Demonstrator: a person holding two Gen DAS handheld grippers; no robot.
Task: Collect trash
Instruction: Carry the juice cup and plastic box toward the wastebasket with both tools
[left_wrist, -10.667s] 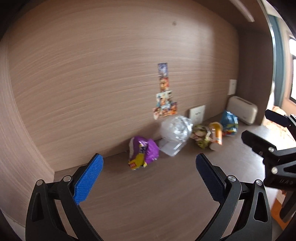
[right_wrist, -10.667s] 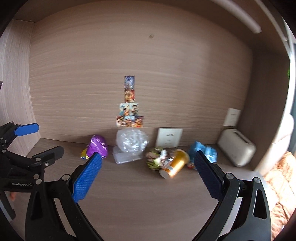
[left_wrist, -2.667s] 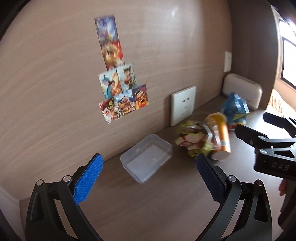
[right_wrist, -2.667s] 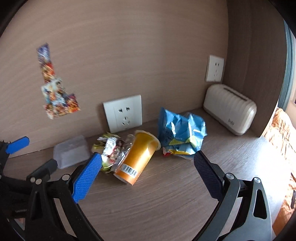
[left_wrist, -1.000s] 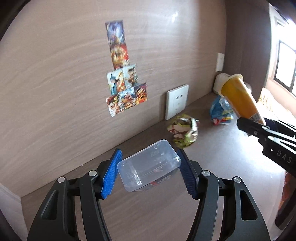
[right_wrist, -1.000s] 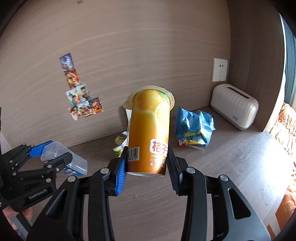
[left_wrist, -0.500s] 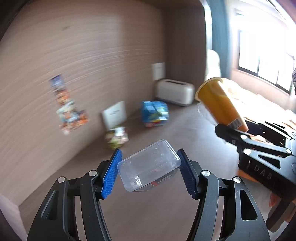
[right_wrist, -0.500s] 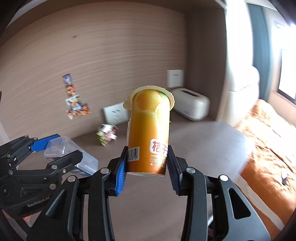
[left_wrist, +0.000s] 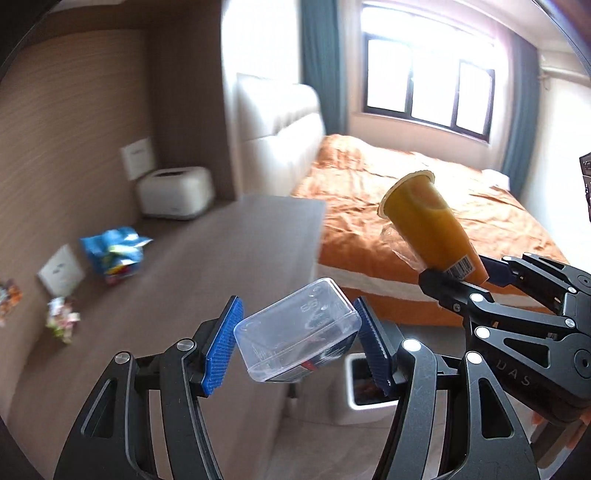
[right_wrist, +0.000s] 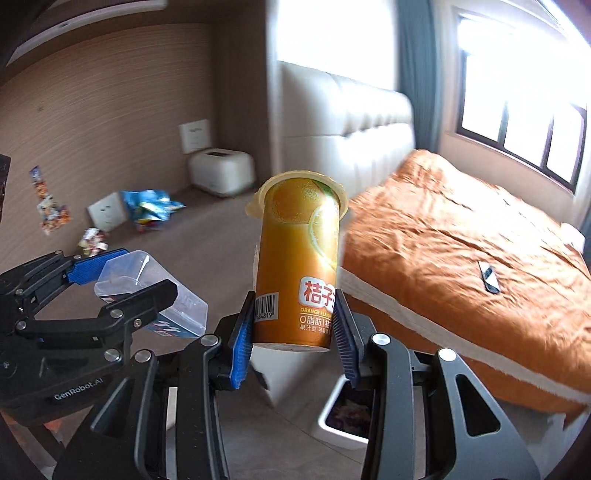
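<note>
left gripper clamps clear box, right gripper orange cup, bin seemingly below

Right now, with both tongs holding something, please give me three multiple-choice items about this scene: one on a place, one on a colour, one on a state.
1. Where is the white bin?
A. on the bed
B. on the floor, below the tongs
C. on the desk

2. What colour is the bed cover?
A. orange
B. green
C. grey

3. How is the clear plastic box?
A. lying on the desk
B. inside the bin
C. clamped in the left tongs

Answers:
1 B, it stands on the floor between desk and bed.
2 A, the cover is orange in both views.
3 C, both blue pads press its sides.
</note>
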